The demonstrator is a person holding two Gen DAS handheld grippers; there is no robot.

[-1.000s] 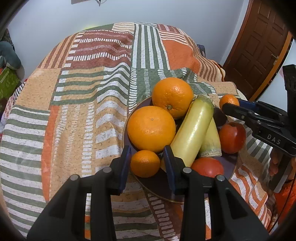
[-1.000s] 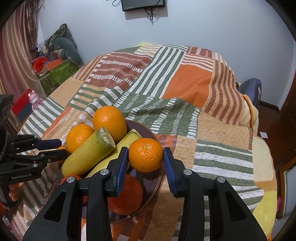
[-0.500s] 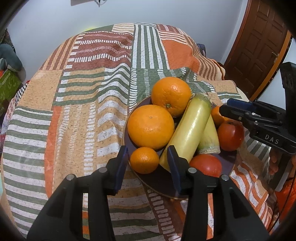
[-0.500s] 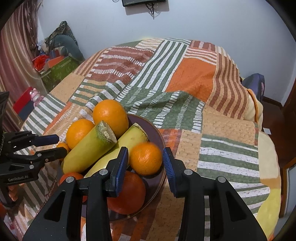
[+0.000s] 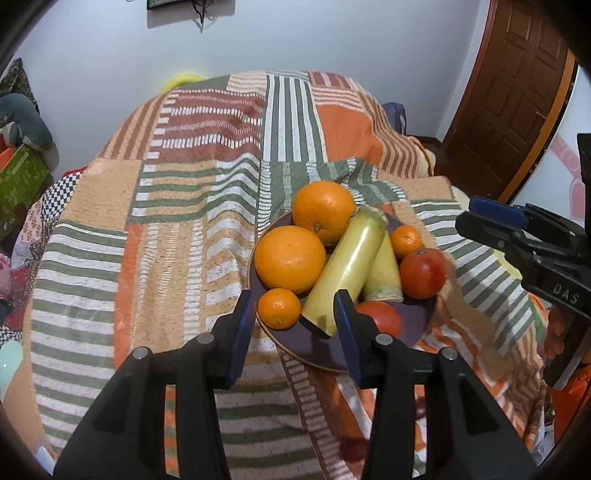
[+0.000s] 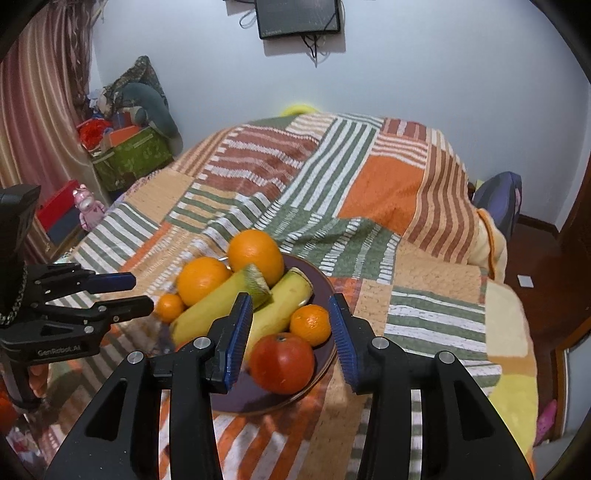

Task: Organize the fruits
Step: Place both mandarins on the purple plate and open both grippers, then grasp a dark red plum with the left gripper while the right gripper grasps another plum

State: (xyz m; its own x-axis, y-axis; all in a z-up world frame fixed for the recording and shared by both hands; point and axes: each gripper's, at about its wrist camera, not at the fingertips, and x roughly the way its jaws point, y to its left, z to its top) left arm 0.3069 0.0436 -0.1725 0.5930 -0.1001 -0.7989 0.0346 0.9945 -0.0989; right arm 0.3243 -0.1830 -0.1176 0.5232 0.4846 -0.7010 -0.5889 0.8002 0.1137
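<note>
A dark plate (image 5: 325,354) (image 6: 321,288) on the striped bedspread holds two large oranges (image 5: 290,258) (image 6: 255,254), two cut bananas (image 5: 347,269) (image 6: 210,310), two tomatoes (image 5: 423,273) (image 6: 282,362) and two small mandarins (image 5: 279,308) (image 6: 310,325). My left gripper (image 5: 295,325) is open and empty, above the near rim, with one mandarin seen between its fingers. My right gripper (image 6: 291,328) is open and empty, above the plate's right side, with the other mandarin and a tomato lying between its fingers.
The patchwork bedspread (image 5: 177,229) covers the bed. A wooden door (image 5: 517,92) is at the right. Boxes and cushions (image 6: 129,147) are piled by the curtain at the left. A screen (image 6: 297,16) hangs on the wall.
Both grippers have opened and drawn back and up from the plate. The right one let go of its mandarin, which now lies on the plate beside the tomato.
</note>
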